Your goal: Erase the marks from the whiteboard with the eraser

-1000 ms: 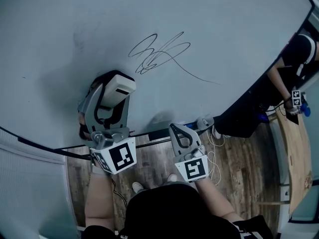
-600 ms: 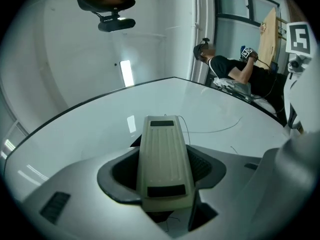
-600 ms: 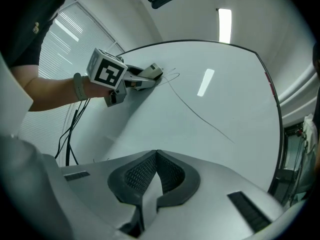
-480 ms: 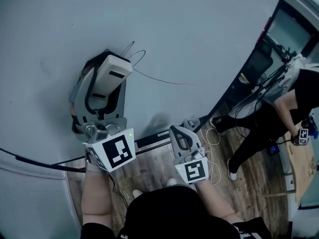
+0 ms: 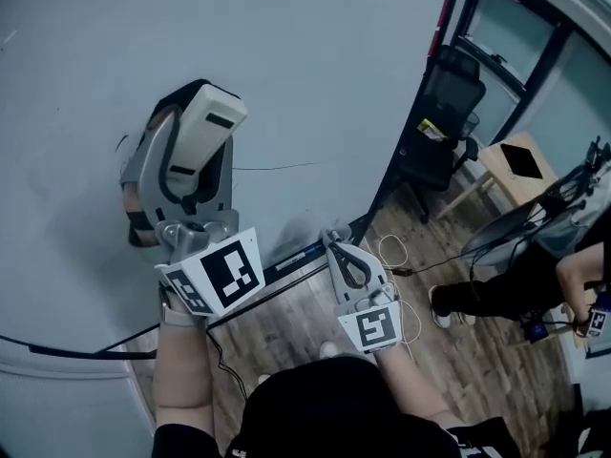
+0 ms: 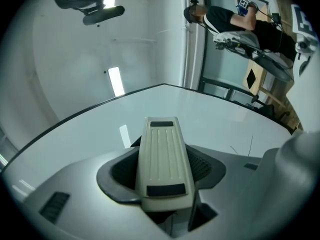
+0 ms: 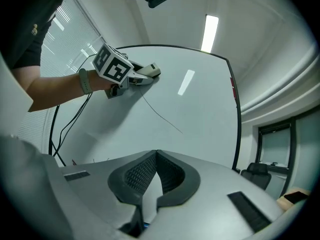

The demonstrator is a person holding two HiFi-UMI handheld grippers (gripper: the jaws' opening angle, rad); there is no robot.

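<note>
Gone since a second ago is the scribble; only a thin line [image 5: 277,167] stays on the whiteboard [image 5: 305,55], running from the eraser [image 5: 205,134] toward the right edge. The left hand-held gripper [image 6: 163,176] clamps the eraser against the board. The right hand-held gripper [image 7: 156,159], jaws together and empty, hangs by the bottom edge, over wood floor [image 5: 458,351], with a black chair [image 5: 444,113] beyond.

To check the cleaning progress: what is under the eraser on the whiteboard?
The whiteboard is under the eraser, which the left gripper holds. One thin line shows beside it, on the right; any marks beneath the eraser are covered.
</note>
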